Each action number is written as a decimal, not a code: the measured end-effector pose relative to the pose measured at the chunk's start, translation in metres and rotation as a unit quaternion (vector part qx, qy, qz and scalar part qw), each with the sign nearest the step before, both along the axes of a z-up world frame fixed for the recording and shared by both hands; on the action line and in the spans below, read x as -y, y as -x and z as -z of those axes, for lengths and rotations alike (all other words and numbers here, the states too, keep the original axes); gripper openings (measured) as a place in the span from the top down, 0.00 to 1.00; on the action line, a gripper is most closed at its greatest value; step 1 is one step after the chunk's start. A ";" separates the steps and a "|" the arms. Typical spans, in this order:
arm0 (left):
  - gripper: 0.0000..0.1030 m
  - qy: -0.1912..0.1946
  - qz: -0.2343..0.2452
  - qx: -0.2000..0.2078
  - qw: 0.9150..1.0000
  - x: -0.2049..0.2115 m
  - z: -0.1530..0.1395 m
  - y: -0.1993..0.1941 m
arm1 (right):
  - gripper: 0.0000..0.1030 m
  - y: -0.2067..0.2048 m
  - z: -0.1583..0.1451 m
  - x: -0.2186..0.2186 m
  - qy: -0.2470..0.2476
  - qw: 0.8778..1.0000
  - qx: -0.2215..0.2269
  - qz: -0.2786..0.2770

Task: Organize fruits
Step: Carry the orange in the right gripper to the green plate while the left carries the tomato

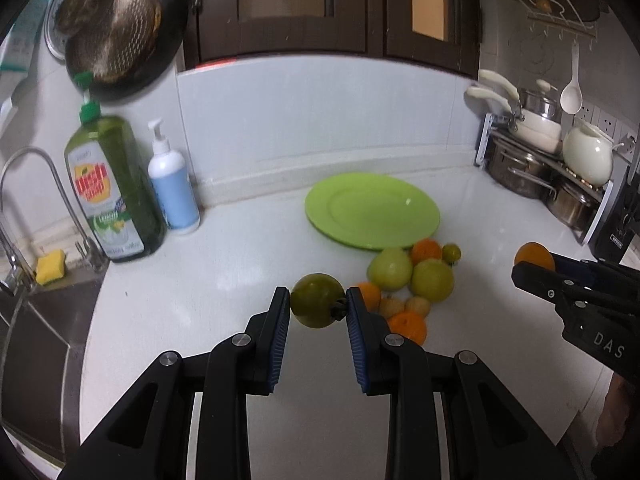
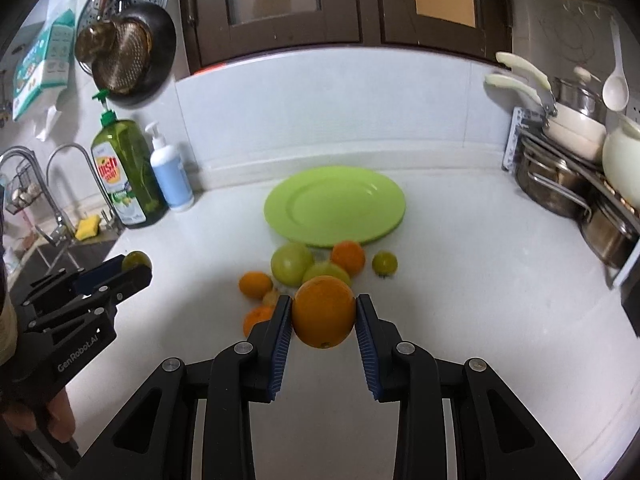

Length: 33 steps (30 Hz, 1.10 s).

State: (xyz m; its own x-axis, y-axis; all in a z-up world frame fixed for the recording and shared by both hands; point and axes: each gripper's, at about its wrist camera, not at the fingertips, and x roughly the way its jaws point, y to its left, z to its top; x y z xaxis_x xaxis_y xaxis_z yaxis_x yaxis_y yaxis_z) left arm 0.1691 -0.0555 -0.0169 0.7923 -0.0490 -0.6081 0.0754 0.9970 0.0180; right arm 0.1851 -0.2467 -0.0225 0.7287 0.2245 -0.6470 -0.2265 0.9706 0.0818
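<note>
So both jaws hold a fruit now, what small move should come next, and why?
Probably carry both fruits forward to the green plate. The left gripper is shut on a green fruit, the right gripper on an orange, both clear of the counter, and the plate behind the fruit pile has nothing on it.
</note>
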 end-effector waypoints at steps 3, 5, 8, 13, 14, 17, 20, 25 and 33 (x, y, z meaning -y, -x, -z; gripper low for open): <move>0.72 -0.002 0.001 0.013 1.000 0.006 -0.010 -0.006 | 0.68 -0.008 -0.007 0.004 -0.005 1.000 0.010 -0.009; 0.72 -0.004 0.002 0.018 1.000 0.011 -0.016 -0.011 | 0.68 -0.014 -0.011 0.007 -0.008 1.000 0.015 -0.014; 0.72 0.003 0.007 0.023 1.000 0.017 -0.023 -0.020 | 0.68 -0.024 -0.019 0.013 -0.014 0.999 0.024 -0.021; 0.72 0.006 0.010 0.037 0.999 0.029 -0.037 -0.038 | 0.68 -0.044 -0.032 0.021 -0.022 0.998 0.035 -0.039; 0.72 0.006 0.011 0.040 0.999 0.031 -0.040 -0.043 | 0.68 -0.049 -0.035 0.022 -0.020 0.998 0.040 -0.042; 0.72 0.008 0.016 0.044 0.999 0.038 -0.048 -0.055 | 0.68 -0.063 -0.042 0.026 -0.019 0.997 0.049 -0.048; 0.72 0.003 0.019 0.048 0.999 0.046 -0.056 -0.070 | 0.68 -0.080 -0.049 0.029 -0.025 0.997 0.050 -0.057; 0.72 0.005 0.033 0.034 0.999 0.056 -0.062 -0.105 | 0.68 -0.119 -0.055 0.031 -0.034 0.996 0.035 -0.071; 0.72 0.006 0.063 -0.003 0.998 0.061 -0.053 -0.169 | 0.68 -0.183 -0.048 0.029 -0.032 0.997 -0.009 -0.076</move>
State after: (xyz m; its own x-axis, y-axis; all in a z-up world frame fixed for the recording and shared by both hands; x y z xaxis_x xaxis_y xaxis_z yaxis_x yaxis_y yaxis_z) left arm 0.3383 -0.1163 0.0360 0.7759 -0.1552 -0.6114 0.2006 0.9797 0.0060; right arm 0.3679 -0.2761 0.0252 0.6713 0.3724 -0.6408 -0.3683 0.9179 0.1476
